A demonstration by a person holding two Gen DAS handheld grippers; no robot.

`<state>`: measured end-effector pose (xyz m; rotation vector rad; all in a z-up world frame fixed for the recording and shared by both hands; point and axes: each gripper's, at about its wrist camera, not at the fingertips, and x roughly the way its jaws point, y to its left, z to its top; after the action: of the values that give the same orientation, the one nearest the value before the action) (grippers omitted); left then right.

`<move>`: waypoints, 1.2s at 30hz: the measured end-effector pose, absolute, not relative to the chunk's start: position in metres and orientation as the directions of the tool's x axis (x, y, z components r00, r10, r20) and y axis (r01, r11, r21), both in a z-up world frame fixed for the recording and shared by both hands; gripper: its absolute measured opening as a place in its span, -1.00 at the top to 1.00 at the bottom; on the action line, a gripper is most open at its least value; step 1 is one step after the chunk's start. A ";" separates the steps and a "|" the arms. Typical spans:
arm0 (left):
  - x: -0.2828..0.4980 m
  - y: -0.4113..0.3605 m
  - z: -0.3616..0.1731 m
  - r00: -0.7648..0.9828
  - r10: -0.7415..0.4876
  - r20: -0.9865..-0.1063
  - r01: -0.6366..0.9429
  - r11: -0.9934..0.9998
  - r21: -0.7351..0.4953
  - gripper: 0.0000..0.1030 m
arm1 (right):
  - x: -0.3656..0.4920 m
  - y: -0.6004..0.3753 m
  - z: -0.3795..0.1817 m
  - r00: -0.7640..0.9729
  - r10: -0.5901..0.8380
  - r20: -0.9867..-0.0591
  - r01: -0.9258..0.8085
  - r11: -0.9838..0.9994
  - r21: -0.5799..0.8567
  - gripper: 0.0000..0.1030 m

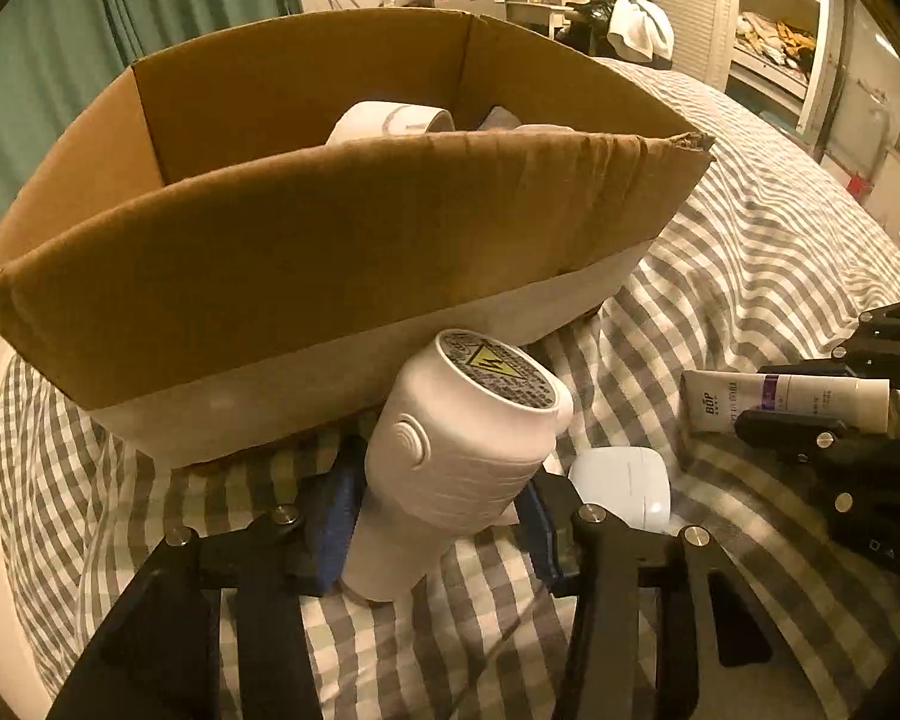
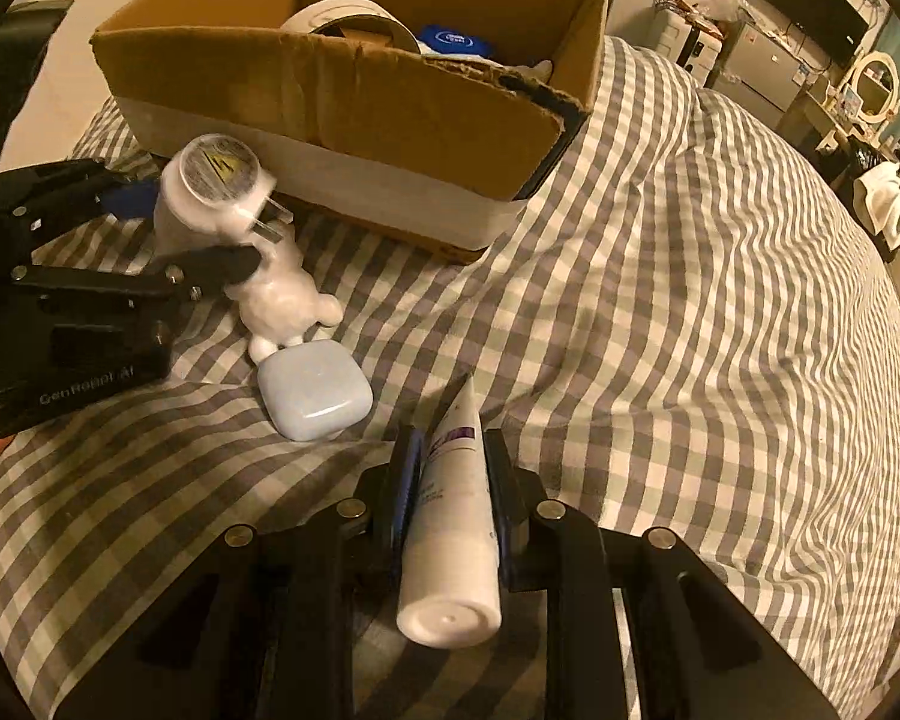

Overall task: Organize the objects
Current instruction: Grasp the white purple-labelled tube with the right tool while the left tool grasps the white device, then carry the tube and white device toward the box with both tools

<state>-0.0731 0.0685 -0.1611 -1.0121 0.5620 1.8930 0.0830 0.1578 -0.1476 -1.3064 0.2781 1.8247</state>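
My left gripper (image 1: pixel 438 510) is shut on a white rabbit-shaped plug-in device (image 1: pixel 456 456), held just above the checked bedspread in front of the cardboard box (image 1: pixel 330 240). The right wrist view shows that device (image 2: pixel 228 204) with its plug prongs, and the left gripper (image 2: pixel 168 228) around it. My right gripper (image 2: pixel 450 480) is shut on a white tube with a purple label (image 2: pixel 450 516), cap toward the camera. The tube also shows in the left wrist view (image 1: pixel 780 399). A pale blue-white case (image 2: pixel 313 391) lies on the bed between the grippers.
The box (image 2: pixel 390 102) sits on the bed and holds a white roll (image 2: pixel 342 15), a blue-lidded tin (image 2: pixel 456 39) and other items. The checked bedspread (image 2: pixel 690 300) stretches to the right. Shelves and furniture stand beyond the bed.
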 end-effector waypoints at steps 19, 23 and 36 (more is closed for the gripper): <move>-0.057 0.025 -0.105 -0.297 0.521 -0.800 -0.827 -0.560 -0.058 0.13 | 0.089 0.141 -0.105 -0.161 0.558 -0.814 -0.791 -0.566 -0.231 0.62; -0.056 0.009 -0.085 -0.317 0.534 -0.784 -0.819 -0.571 -0.058 0.13 | 0.082 0.132 -0.084 -0.193 0.582 -0.790 -0.781 -0.579 -0.236 0.62; -0.053 -0.007 -0.005 -0.378 0.604 -0.702 -0.825 -0.563 -0.041 0.13 | 0.059 0.085 -0.005 -0.297 0.668 -0.682 -0.742 -0.611 -0.275 0.62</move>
<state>-0.0525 -0.0068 -0.0047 -0.8558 0.3993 2.0236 0.0586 0.0854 -0.0045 -0.9920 0.1156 1.9979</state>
